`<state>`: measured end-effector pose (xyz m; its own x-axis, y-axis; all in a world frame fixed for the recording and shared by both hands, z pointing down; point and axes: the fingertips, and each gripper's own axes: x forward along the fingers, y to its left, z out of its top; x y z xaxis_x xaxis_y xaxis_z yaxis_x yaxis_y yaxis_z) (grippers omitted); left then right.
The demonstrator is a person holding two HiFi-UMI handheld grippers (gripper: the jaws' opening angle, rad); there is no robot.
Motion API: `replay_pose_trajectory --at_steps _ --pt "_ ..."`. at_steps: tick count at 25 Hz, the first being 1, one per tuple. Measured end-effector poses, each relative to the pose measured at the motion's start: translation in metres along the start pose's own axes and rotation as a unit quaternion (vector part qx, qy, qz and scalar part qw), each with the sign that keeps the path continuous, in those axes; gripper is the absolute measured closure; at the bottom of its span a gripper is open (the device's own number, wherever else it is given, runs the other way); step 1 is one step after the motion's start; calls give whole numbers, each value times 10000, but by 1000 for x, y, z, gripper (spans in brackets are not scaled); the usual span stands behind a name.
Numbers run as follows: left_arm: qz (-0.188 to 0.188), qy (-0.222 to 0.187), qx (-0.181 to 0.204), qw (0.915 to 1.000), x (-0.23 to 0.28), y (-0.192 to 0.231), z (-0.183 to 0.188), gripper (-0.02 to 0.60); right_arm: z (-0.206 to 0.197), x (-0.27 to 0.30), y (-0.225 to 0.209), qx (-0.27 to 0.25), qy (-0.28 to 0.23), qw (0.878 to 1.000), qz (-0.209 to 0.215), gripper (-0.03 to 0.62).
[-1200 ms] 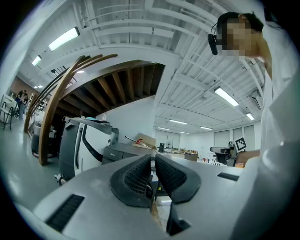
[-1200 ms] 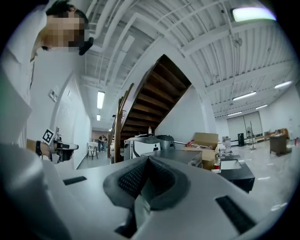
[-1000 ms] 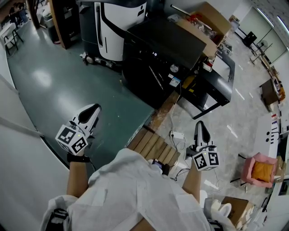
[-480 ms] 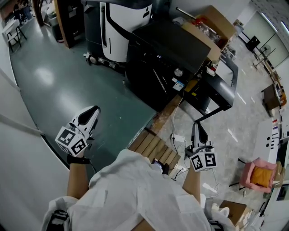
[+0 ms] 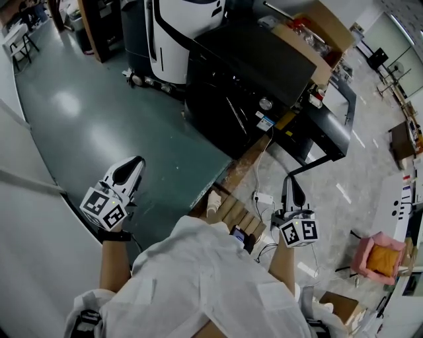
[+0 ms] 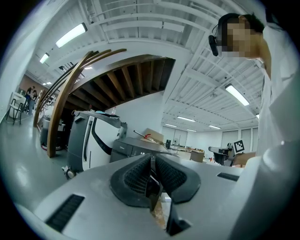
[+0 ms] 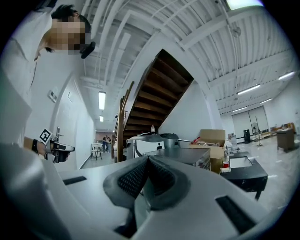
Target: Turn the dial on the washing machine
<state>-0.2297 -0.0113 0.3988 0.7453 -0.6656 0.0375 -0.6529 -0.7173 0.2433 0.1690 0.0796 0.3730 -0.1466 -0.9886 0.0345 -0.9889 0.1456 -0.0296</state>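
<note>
The black washing machine (image 5: 241, 79) stands ahead of me on the floor, and its round silver dial (image 5: 266, 103) is on the front panel near the right corner. My left gripper (image 5: 135, 164) is held over the green floor, far left of the machine, shut with nothing in it. My right gripper (image 5: 291, 183) hovers above the pale floor, well short of the dial, also shut and empty. In the left gripper view the pads of the left gripper (image 6: 151, 163) meet, with the machine (image 6: 136, 149) far beyond. In the right gripper view the right gripper (image 7: 147, 162) points toward the machine (image 7: 183, 154).
A white-and-black unit (image 5: 178, 20) stands left of the machine. A cardboard box (image 5: 310, 33) lies behind it and a black low table (image 5: 327, 129) is at its right. A wooden slatted pallet (image 5: 228, 210) and a white power strip (image 5: 263, 197) with cables lie by my feet. A pink stool (image 5: 379, 254) is at right.
The view has drifted so the machine sits a little lower and nearer. The right gripper moved slightly left and up. A shoe now shows on the pallet. Both grippers stay shut.
</note>
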Motion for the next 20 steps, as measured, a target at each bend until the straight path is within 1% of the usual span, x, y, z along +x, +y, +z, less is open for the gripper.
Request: replay_pose_trajectory --at_steps 2,4,7,11,13,18,20 --pt "132 18 -29 9999 12 8 0 545 -4 20 -8 -52 106 9999 62 592" --pt "187 66 -67 9998 29 14 0 545 -7 42 -17 -47 165 9998 138 592" --pt "111 163 -45 9998 65 16 0 545 -7 76 -33 -44 182 9995 261 592" --pt "63 143 -107 9998 117 19 6 545 -12 122 -59 29 369 9986 382 591" --pt "11 183 -110 9998 143 21 6 545 -17 147 -70 46 503 9974 509 552" --pt "-65 354 -112 9993 199 27 -3 545 -37 211 -89 -224 949 9915 860 518" --pt "-109 435 -128 9989 217 29 -8 545 -49 235 -96 -247 1156 9885 948 491"
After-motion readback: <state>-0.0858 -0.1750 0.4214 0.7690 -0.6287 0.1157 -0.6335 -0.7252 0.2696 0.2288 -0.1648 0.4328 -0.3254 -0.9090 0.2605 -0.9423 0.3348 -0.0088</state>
